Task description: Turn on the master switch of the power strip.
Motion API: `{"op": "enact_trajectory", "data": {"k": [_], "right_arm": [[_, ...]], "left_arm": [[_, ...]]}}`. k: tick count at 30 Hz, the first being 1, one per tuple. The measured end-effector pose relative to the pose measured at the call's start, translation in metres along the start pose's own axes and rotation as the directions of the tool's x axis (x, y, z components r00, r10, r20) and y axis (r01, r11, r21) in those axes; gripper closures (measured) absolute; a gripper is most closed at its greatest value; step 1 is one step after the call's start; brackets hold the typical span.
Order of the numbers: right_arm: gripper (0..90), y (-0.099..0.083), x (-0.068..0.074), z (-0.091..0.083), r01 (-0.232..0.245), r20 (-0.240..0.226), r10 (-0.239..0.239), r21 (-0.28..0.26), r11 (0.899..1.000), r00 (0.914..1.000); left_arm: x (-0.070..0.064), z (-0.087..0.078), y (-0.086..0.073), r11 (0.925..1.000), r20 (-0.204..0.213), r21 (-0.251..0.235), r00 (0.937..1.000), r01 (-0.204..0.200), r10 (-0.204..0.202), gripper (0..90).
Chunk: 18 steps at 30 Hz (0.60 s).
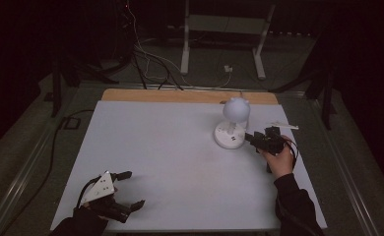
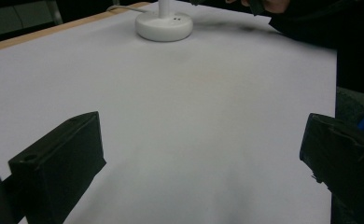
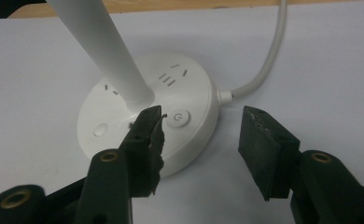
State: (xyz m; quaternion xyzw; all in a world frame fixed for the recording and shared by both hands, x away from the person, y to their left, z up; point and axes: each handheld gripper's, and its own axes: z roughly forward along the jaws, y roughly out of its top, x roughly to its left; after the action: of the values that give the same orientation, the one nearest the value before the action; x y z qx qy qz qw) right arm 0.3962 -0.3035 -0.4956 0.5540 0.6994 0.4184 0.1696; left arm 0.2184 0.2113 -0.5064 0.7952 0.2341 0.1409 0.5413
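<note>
A white desk lamp stands at the table's far right, with a round base (image 1: 228,136) and a globe head (image 1: 237,109). In the right gripper view the base (image 3: 124,100) carries a power button (image 3: 178,118), socket slots and a slanted stem (image 3: 101,46). My right gripper (image 3: 203,114) is open: its left jaw hovers over the base just left of the button, and its right jaw stands off the base's rim. The right gripper (image 1: 253,141) sits just right of the base. My left gripper (image 1: 135,188) rests open at the near left, nothing between its jaws (image 2: 203,135).
The lamp's white cable (image 3: 269,56) leaves the base toward the table's back. A small white flat piece (image 1: 283,126) lies beyond the right hand. A wooden strip (image 1: 180,95) edges the far side. Cables and a stand's legs (image 1: 185,49) are on the floor behind.
</note>
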Motion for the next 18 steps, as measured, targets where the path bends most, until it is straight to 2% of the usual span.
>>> {"op": "enact_trajectory", "data": {"k": [3, 6, 7, 11, 12, 16, 18], "right_arm": [[55.7, 0.0002, 0.0001, -0.0009, 0.002, 0.002, -0.002, -0.002, 1.0, 1.0], [64.1, 0.0012, 0.0001, -0.0023, 0.011, 0.004, -0.011, -0.005, 1.0, 0.9999], [64.1, 0.0012, 0.0001, -0.0023, 0.011, 0.004, -0.011, -0.005, 1.0, 0.9999], [77.3, 0.0025, -0.0002, -0.0034, 0.012, 0.0, -0.012, 0.002, 1.0, 0.9999], [77.3, 0.0025, -0.0002, -0.0034, 0.012, 0.0, -0.012, 0.002, 1.0, 0.9999], [89.0, 0.004, 0.0012, -0.0052, 0.044, 0.009, -0.044, 0.005, 0.999, 0.999], [90.0, 0.0051, 0.0019, -0.0064, 0.046, 0.015, -0.046, -0.005, 0.999, 0.9988]], "left_arm": [[-0.0001, 0.0, 0.0, 1.0, 0.0, -0.001, 1.0, 0.001, -0.001, 0.2], [-0.0001, 0.0001, 0.0, 1.0, 0.0, 0.0, 1.0, 0.0, 0.0, 0.2], [-0.0001, 0.0, 0.0001, 1.0, 0.001, -0.001, 1.0, 0.001, -0.001, 0.2], [0.0, 0.0002, -0.0001, 1.0, 0.0, 0.005, 1.0, 0.0, 0.0, 0.2], [-0.0001, 0.0002, 0.0, 1.0, 0.001, 0.003, 1.0, 0.0, 0.0, 0.2], [-0.0001, 0.0006, -0.0002, 0.9999, 0.005, 0.011, 1.0, 0.001, -0.001, 0.2], [-0.0001, 0.0006, 0.0, 1.0, 0.005, 0.008, 1.0, 0.001, -0.001, 0.2]]}}
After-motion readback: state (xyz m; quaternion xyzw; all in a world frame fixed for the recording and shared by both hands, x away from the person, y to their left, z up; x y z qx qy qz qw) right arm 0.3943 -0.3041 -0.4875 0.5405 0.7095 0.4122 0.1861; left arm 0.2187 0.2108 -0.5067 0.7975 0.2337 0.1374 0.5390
